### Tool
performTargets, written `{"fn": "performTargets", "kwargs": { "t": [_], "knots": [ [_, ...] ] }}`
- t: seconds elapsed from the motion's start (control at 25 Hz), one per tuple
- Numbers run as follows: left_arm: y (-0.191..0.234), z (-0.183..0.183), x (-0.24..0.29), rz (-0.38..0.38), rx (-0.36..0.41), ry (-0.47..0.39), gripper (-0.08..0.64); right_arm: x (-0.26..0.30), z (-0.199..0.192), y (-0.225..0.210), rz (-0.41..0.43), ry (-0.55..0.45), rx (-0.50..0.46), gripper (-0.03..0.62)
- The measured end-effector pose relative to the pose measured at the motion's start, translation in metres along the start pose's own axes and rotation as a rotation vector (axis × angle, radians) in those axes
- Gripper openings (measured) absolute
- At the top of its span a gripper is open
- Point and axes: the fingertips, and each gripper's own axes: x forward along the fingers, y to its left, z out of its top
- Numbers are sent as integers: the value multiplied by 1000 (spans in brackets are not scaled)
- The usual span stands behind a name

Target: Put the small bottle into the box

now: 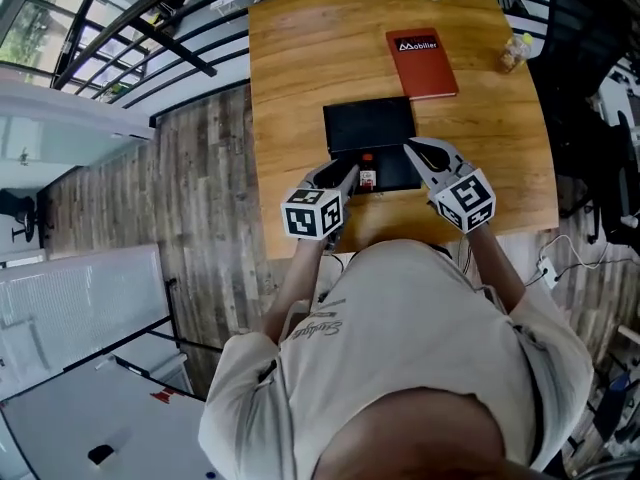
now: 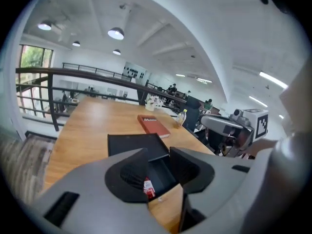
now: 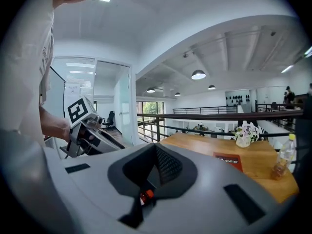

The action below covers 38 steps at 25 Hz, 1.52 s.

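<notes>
Now the small bottle (image 1: pixel 367 176) stands upright in the near part of the black box (image 1: pixel 395 171) on the tabletop (image 1: pixel 300 88). It is at 3 o'clock from the left hand-held gripper (image 1: pixel 343 176), whose jaws are released and empty. The right hand-held gripper (image 1: pixel 413 151), clenched on nothing, is at 2 o'clock from the small bottle.

Open-plan office mezzanine: black railing (image 1: pixel 150 43), wooden table (image 1: pixel 300 68), ceiling lamps (image 3: pixel 198 74).

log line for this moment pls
bottle: in box | left gripper: open, empty | right gripper: shut, empty
</notes>
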Motion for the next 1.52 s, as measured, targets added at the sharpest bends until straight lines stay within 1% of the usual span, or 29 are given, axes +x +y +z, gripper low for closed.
{"fn": "performTargets", "kwargs": {
  "t": [0.08,0.16,0.44,0.6,0.76,0.84,1.0,1.04,1.16,1.24,1.36,1.52],
  "knots": [
    [0,21,-12,32,72,-58,132,1,14,1,-5,-27,-8,-5],
    [0,37,-21,60,119,-98,124,2,24,5,-6,-42,-10,-5],
    [-6,70,-41,77,188,-190,81,-10,59,13,-9,-98,-22,-5],
    [-5,87,-54,101,217,-249,54,-20,83,16,-25,-121,-81,-5],
    [-9,110,-68,108,228,-334,43,-23,94,21,-34,-107,-203,-5],
    [-12,121,-70,103,238,-364,41,-24,100,23,-25,-114,-218,-5],
    [-17,137,-74,90,257,-392,41,-25,118,25,-24,-153,-218,-5],
    [-19,140,-75,88,262,-397,41,-26,122,25,-21,-164,-204,-5],
    [-24,147,-79,81,281,-399,41,-30,138,21,8,-224,-84,-5],
    [-26,152,-82,79,292,-405,41,-34,147,14,-1,-258,-30,-5],
    [-24,161,-91,93,294,-437,41,-37,152,3,-41,-268,-29,-5],
    [-16,173,-101,120,284,-478,40,-39,151,-6,-110,-250,-51,-5]
  ]
}}
